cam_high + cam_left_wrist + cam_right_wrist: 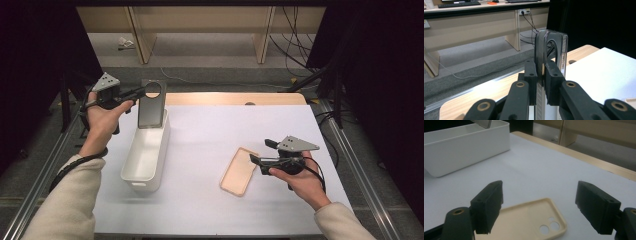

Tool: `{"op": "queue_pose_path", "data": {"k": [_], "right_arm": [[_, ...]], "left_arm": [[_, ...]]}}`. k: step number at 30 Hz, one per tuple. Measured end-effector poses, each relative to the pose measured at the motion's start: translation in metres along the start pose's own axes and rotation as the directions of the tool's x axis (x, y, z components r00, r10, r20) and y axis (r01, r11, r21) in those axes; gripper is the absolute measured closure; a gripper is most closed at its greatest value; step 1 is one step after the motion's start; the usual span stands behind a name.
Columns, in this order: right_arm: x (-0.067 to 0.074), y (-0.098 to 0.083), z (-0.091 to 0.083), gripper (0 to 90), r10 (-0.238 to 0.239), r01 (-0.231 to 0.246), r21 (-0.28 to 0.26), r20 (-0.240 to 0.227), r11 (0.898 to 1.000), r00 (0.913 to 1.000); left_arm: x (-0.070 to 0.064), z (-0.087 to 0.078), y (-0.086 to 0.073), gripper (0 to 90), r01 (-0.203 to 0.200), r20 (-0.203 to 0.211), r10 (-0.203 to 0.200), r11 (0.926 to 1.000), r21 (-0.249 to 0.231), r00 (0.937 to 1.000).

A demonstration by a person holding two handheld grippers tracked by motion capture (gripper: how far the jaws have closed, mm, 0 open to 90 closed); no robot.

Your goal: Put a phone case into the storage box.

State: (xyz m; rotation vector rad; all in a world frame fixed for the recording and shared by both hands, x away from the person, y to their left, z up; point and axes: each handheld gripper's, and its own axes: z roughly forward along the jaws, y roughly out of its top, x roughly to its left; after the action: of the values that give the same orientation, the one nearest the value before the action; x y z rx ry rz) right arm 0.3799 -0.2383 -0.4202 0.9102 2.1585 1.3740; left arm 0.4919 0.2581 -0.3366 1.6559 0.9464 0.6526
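Two grippers split the work: the left gripper [134, 93] is clamped on the phone's [151, 104] top edge, phone hanging upright below its fingers over the bin's [145, 155] far end. The right gripper [255, 159] gapes wide, the case [239, 171] lying flat just ahead, long axis running away.

no readable text, labels, brands or numbers anywhere
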Motion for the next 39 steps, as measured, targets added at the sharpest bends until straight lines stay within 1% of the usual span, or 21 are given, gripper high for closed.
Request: {"op": "queue_pose_path", "data": {"k": [7, 10, 24, 26, 30, 39], "right_arm": [[0.000, 0.000, 0.000, 23.1, 0.000, 0.000, -0.001, -0.001, 1.000, 1.0000], [0.000, 0.000, 0.000, 23.1, 0.001, -0.001, -0.002, -0.001, 1.000, 1.0000], [-0.001, 0.000, 0.000, 23.2, 0.001, -0.001, -0.002, -0.001, 1.000, 1.0000], [-0.001, 0.000, 0.000, 23.2, 0.001, -0.001, -0.003, -0.002, 1.000, 1.0000], [0.000, 0.000, 0.000, 23.2, 0.000, 0.000, -0.003, -0.001, 1.000, 1.0000], [-0.001, 0.000, 0.000, 23.4, 0.001, -0.001, -0.002, -0.001, 1.000, 1.0000]], "left_arm": [[0.005, 0.003, -0.005, 81.7, 0.003, -0.010, -0.003, 0.9999, 0.012, 0.9999], [0.007, 0.004, -0.007, 81.7, -0.003, -0.018, 0.004, 0.9999, 0.017, 0.9998], [0.014, 0.009, -0.013, 81.7, 0.004, -0.037, -0.003, 0.9992, 0.040, 0.9993], [0.014, 0.010, -0.014, 81.7, 0.009, -0.036, -0.008, 0.9992, 0.039, 0.9993], [0.015, 0.011, -0.014, 81.7, 0.006, -0.035, -0.005, 0.9992, 0.039, 0.9994], [0.016, 0.015, -0.015, 81.7, 0.014, -0.035, -0.013, 0.9990, 0.042, 0.9993]]}}
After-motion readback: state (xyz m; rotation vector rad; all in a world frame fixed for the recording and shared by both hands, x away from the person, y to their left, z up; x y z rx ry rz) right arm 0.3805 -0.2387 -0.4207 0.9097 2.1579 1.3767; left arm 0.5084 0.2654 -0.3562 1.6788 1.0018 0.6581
